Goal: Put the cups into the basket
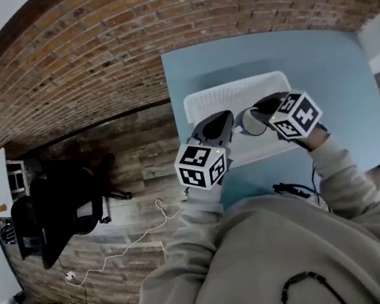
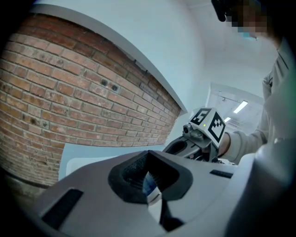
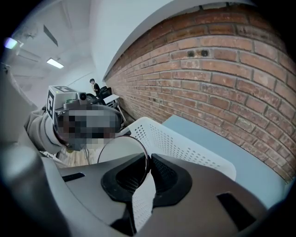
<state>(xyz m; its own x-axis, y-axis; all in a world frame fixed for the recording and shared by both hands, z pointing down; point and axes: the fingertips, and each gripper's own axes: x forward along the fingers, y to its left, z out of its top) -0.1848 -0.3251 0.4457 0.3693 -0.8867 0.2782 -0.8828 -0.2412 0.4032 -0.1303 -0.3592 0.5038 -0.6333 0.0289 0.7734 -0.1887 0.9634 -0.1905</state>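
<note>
A white perforated basket [image 1: 227, 94] stands on the light blue table [image 1: 321, 75]. My right gripper [image 1: 259, 109] is shut on the rim of a pale cup [image 1: 251, 122], which hangs over the basket's near side. In the right gripper view the cup's thin rim [image 3: 121, 140] runs between the pads of that gripper [image 3: 148, 159], with the basket [image 3: 185, 143] just behind it. My left gripper [image 1: 222, 117] hovers at the basket's left near corner, beside the cup. Its jaws [image 2: 148, 155] meet at the tip, and I see nothing between them.
A brick wall [image 1: 153, 17] runs behind the table. Left of the table is wood floor with a black office chair [image 1: 62, 205] and a white cable [image 1: 133, 244]. A narrow strip of table lies between the basket and my body.
</note>
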